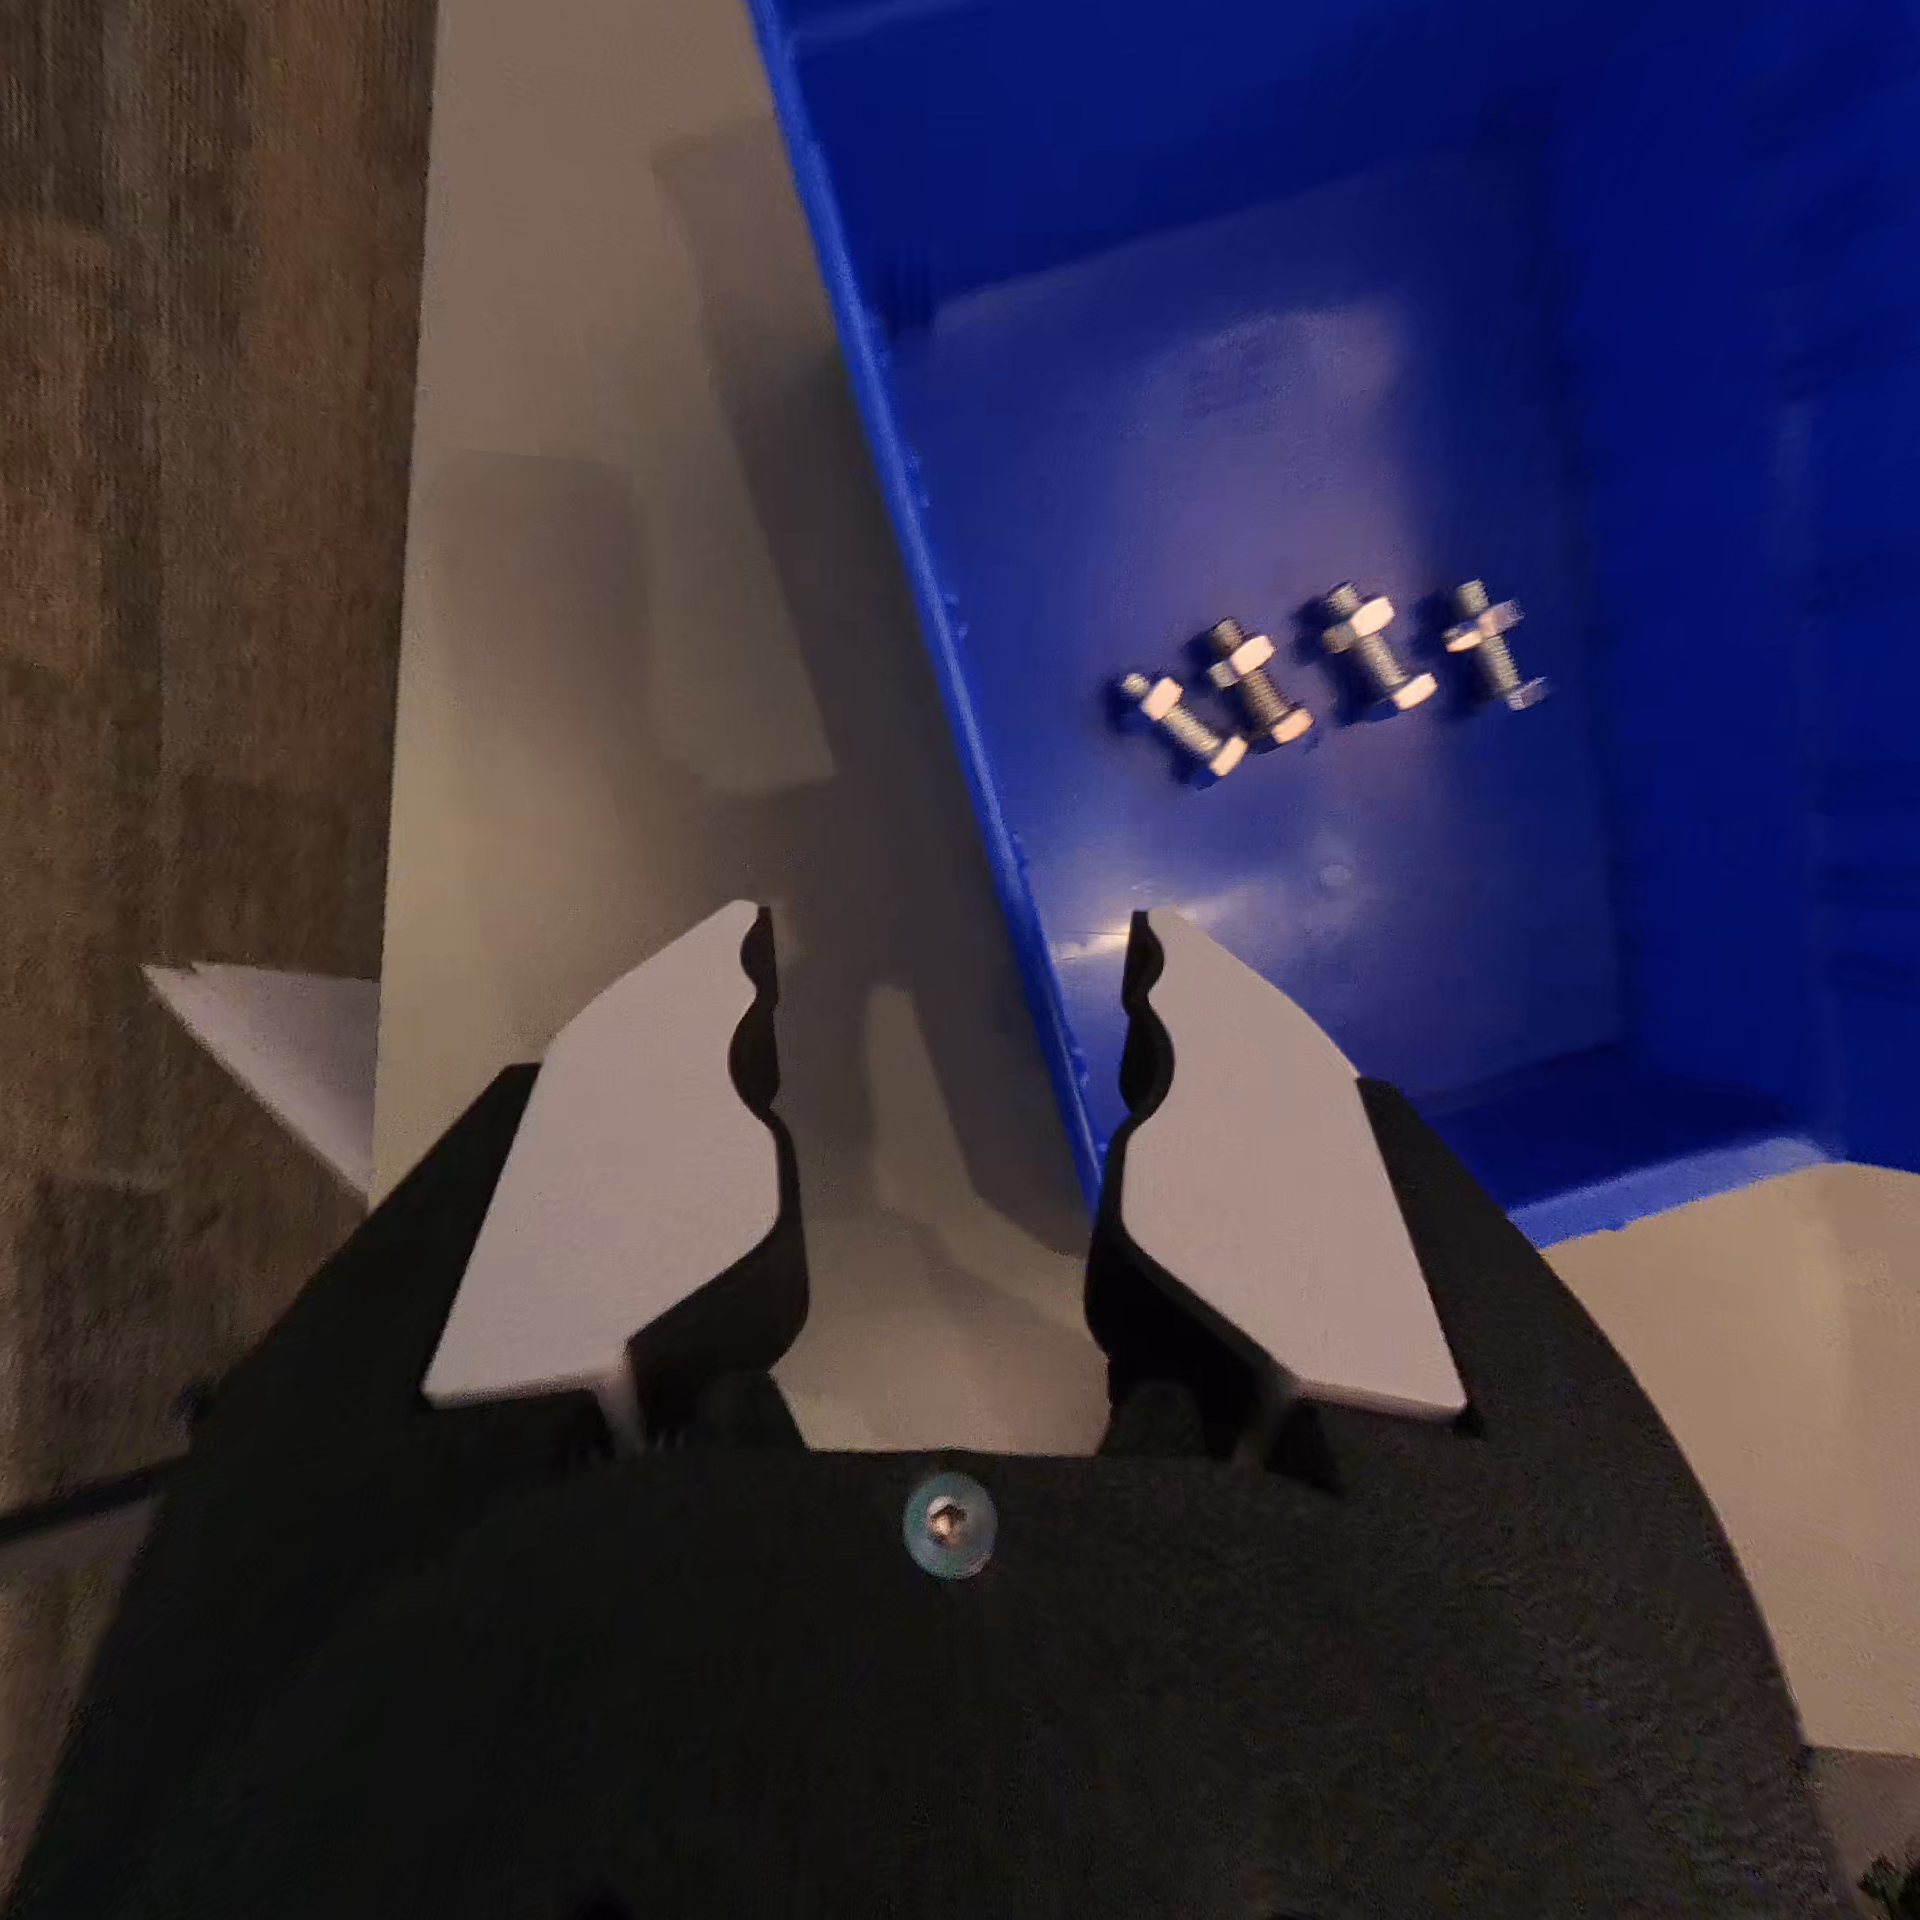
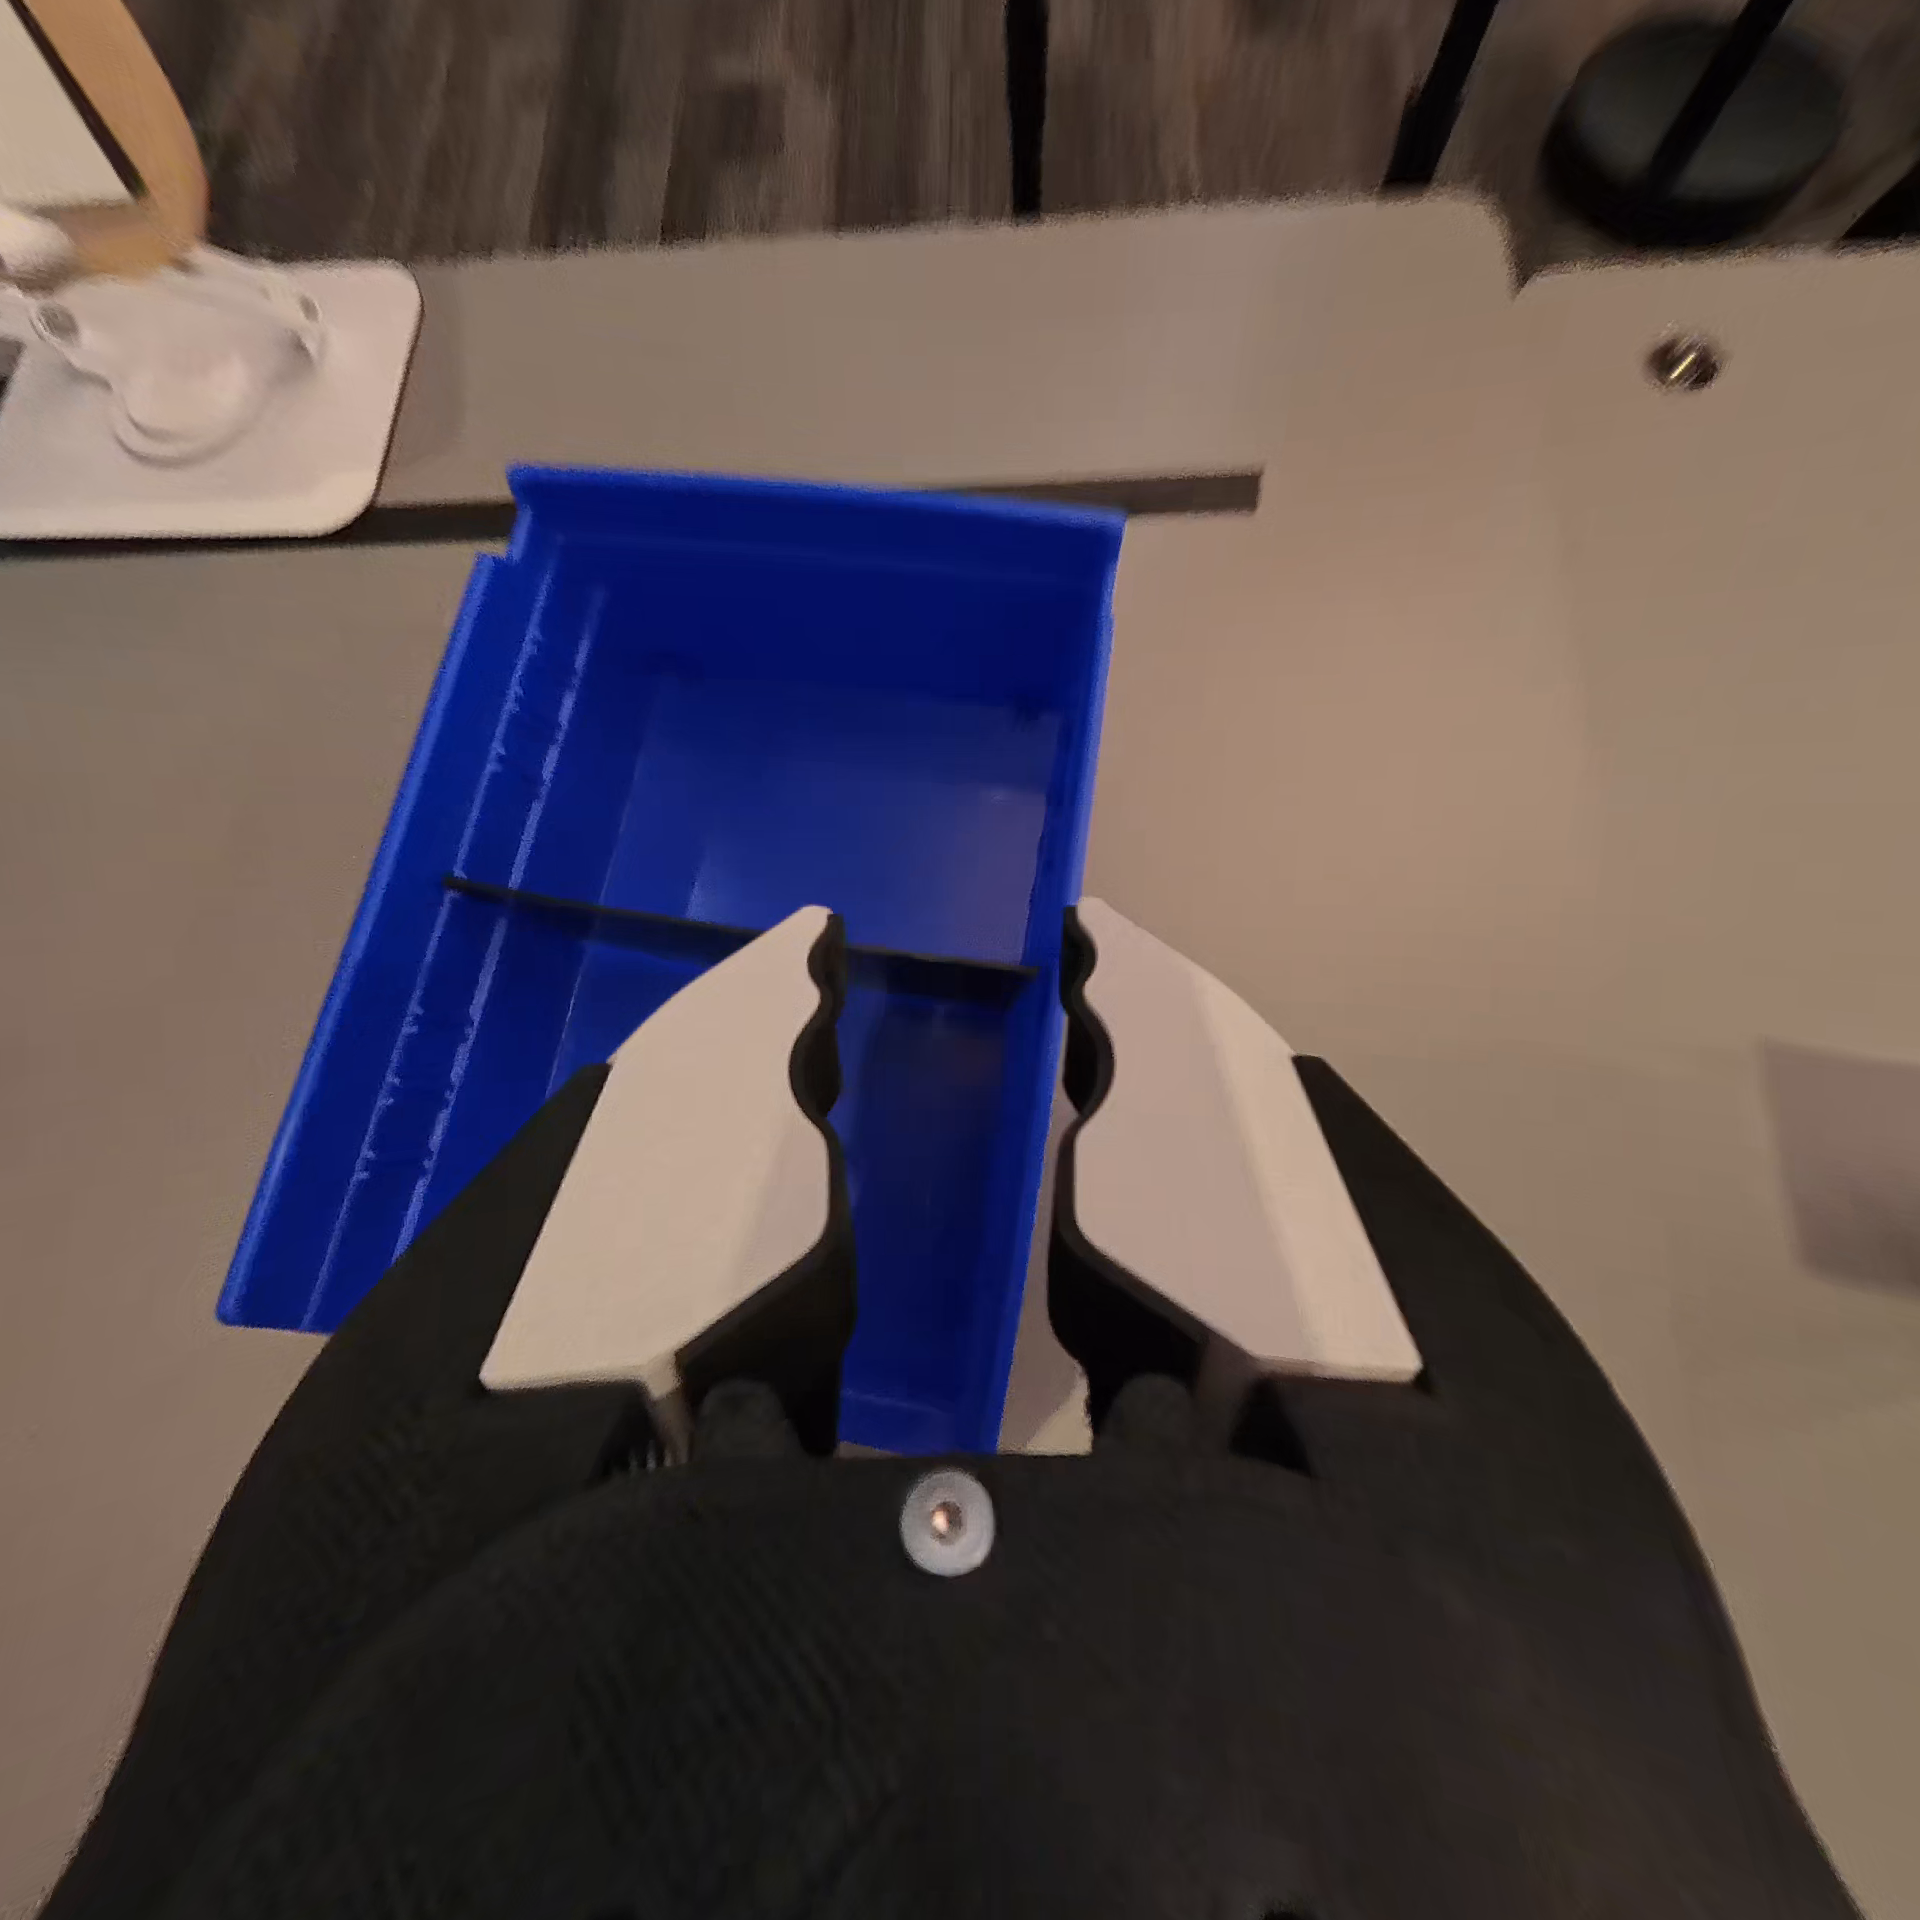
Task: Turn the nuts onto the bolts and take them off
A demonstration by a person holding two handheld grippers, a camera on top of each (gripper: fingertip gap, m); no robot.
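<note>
Here the pale desk (image 2: 1455, 727) carries a blue bin (image 2: 436, 1018) split by a thin black divider (image 2: 582, 909). Over the bin's near compartment hang the right tongs (image 2: 948, 935), spread wide with nothing between the fingers. The left tongs (image 1: 951, 925), equally agape and empty, straddle the bin's side wall (image 1: 935, 582). On the bin floor ahead of them lie four bolts with nuts (image 1: 1330, 675) threaded on, side by side in a short row, well clear of both tongs.
</note>
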